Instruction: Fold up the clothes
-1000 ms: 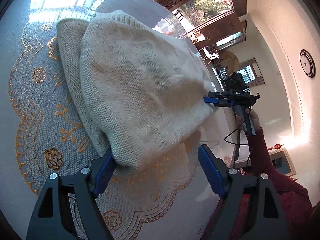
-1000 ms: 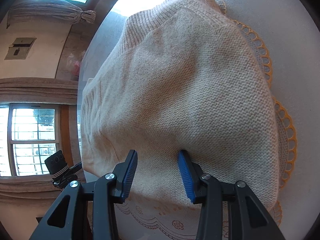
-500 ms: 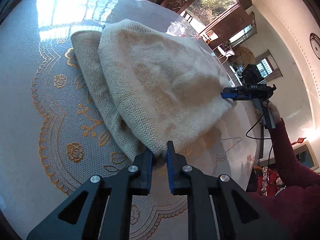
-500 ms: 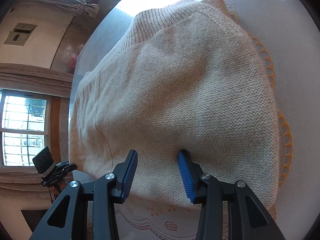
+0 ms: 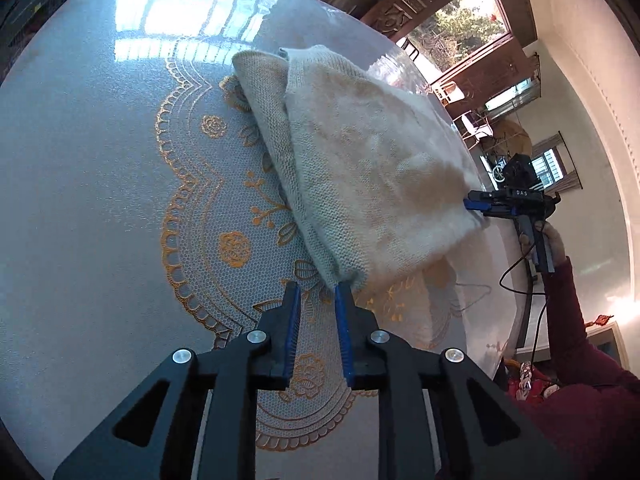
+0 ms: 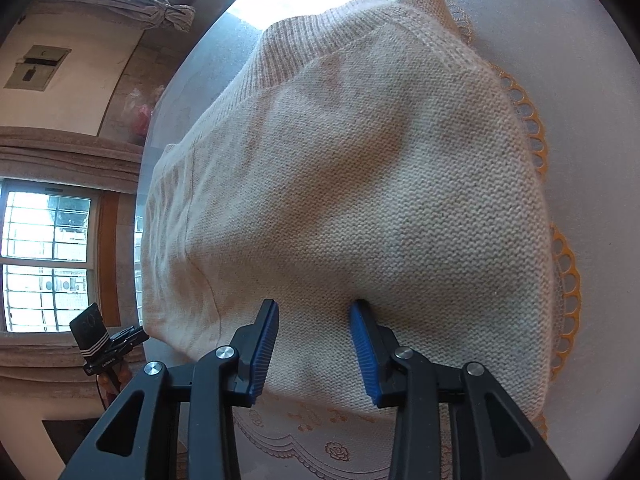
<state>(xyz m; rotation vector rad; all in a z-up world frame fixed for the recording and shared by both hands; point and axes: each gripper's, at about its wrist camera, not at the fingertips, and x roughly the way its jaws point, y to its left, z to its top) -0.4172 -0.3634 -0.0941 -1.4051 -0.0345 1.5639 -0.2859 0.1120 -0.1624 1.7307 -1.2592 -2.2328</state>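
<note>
Sweater (image 5: 372, 184), cream knit and folded over on itself in layers, lies on the tabletop (image 5: 72, 168), resting on a lace doily with gold floral embroidery (image 5: 224, 240); in the right wrist view we see its ribbed band (image 6: 288, 52) at the far end and the doily's gold scalloped edge (image 6: 560, 264) showing past its right side. We observe the left tool (image 5: 316, 292) at the sweater's near corner, its blue-padded fingers (image 5: 294, 320) parted by a narrow gap; the right-hand finger tip touches the knit edge, but the gap between the pads shows only doily, so nothing is gripped. We observe the right tool (image 6: 314, 308) with its fingers (image 6: 264, 344) set moderately apart, the sweater's near edge lying between and under them without being pinched. In the left wrist view the right tool (image 5: 470, 206) meets the sweater's far corner, held by a hand (image 5: 554, 240) in a dark red sleeve (image 5: 568, 320).
</note>
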